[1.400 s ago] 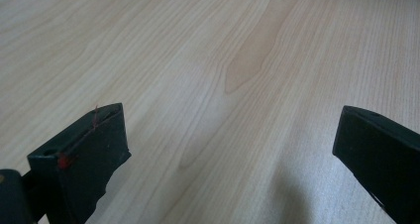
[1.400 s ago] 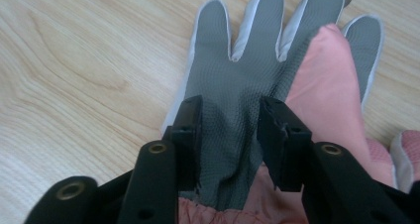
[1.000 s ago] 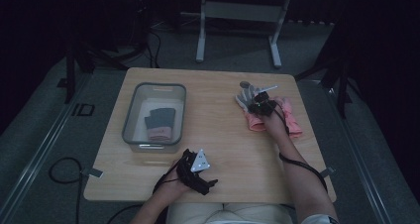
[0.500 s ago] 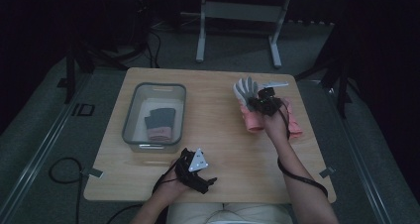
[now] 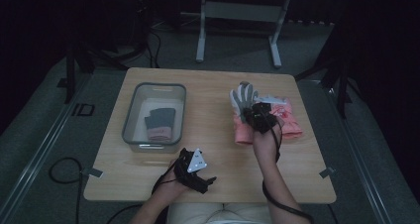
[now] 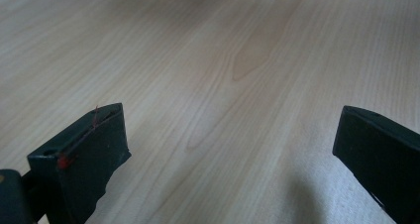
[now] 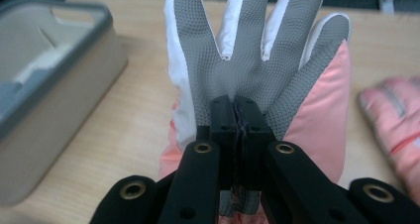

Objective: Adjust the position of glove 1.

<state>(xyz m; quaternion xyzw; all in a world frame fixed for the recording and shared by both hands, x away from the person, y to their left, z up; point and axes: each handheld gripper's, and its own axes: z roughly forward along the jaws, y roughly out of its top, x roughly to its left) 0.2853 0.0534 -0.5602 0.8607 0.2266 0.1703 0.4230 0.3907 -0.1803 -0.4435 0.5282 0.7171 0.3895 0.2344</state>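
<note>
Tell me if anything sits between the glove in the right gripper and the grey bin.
Nothing visible does. The right gripper is shut on the grey-palmed glove, and bare table lies between it and the bin. The bin is open-topped, with a dark glove already inside.

Both grippers are black. The left gripper (image 5: 194, 170) carries a grey 3-cornered plate with dark dots, and 1 of its fingers (image 6: 81, 157) bears a red mark. The right gripper (image 7: 236, 116) shows brass-ringed screw holes and trails a black cable.
</note>
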